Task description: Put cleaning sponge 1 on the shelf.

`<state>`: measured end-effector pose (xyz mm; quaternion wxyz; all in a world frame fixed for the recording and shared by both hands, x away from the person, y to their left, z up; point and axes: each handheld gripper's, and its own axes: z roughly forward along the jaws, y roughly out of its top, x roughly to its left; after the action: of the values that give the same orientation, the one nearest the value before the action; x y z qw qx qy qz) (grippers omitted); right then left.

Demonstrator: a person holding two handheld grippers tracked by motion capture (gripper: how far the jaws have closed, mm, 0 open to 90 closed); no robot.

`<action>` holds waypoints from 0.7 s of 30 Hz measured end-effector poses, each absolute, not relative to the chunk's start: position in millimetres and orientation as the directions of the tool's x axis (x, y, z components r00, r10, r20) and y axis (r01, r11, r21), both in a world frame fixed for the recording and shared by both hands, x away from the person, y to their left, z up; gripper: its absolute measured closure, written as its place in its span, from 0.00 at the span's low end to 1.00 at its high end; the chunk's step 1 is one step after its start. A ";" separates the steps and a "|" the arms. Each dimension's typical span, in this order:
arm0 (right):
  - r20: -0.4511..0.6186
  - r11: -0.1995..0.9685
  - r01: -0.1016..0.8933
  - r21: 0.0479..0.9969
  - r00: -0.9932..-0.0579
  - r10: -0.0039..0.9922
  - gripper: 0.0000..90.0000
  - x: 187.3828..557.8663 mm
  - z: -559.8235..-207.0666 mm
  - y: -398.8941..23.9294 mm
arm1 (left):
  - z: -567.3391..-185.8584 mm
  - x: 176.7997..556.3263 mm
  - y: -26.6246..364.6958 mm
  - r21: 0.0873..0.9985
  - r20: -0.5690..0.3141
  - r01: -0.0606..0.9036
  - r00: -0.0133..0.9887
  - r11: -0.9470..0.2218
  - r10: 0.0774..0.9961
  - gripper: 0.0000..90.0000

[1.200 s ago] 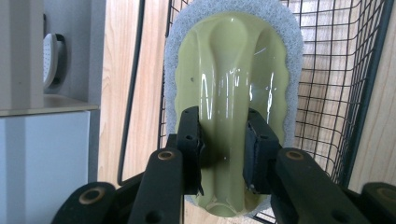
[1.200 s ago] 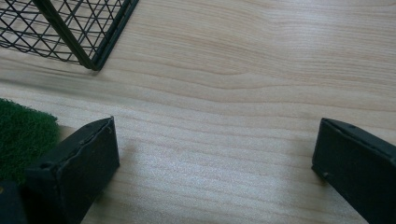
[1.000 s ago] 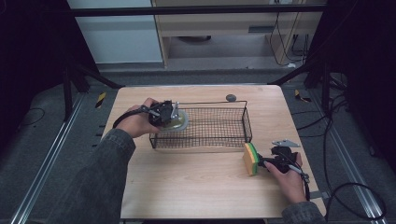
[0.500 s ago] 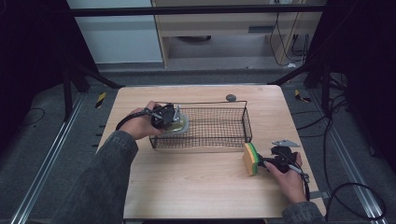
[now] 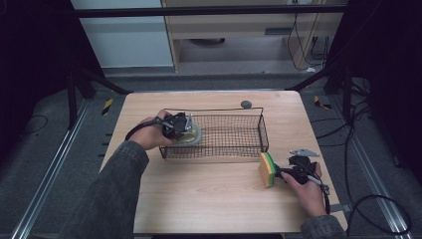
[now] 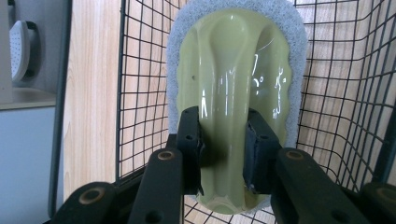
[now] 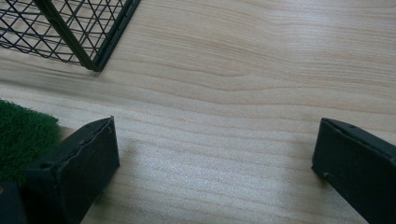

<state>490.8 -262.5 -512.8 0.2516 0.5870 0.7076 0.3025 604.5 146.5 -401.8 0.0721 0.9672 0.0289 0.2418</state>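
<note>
A pale green scrubber [image 6: 233,60] with a white pad around its rim hangs inside the left end of the black wire basket [image 5: 263,132]. My left gripper [image 6: 223,135] is shut on its glossy handle, one pad pressed on each side. In the high view that gripper [image 5: 185,127] leans over the basket's left wall with the scrubber [image 5: 195,135] in it. A yellow and green sponge [image 5: 267,169] stands on edge on the table near the basket's front right corner. My right gripper [image 7: 215,140] stands open beside it, bare wood between its jaws, the sponge's green face [image 7: 23,130] just outside the left one.
The basket's corner [image 7: 93,60] lies a short way beyond the right gripper. A small dark round object [image 5: 246,104] sits near the wooden table's far edge [image 5: 214,92]. Black frame legs and cables surround the table.
My left gripper has edged slightly rightward over the basket with the scrubber in it. The right gripper and the sponge have not moved.
</note>
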 end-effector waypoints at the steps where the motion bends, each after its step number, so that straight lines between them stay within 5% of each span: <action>1: -0.001 0.128 0.678 0.723 -0.184 0.983 0.01 490.8 -512.8 -262.5 | -403.2 605.1 145.5 0.145 0.463 0.016 0.883 -0.989 0.082 0.79; 21: 0.000 0.128 0.678 0.724 -0.186 0.983 0.01 491.0 -512.8 -262.4 | -418.9 610.7 143.7 0.143 0.424 0.043 0.900 -0.989 0.100 0.79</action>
<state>491.0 -262.4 -512.8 0.2514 0.5865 0.7077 0.3031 610.7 143.7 -418.9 0.0650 0.9725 0.0368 0.2205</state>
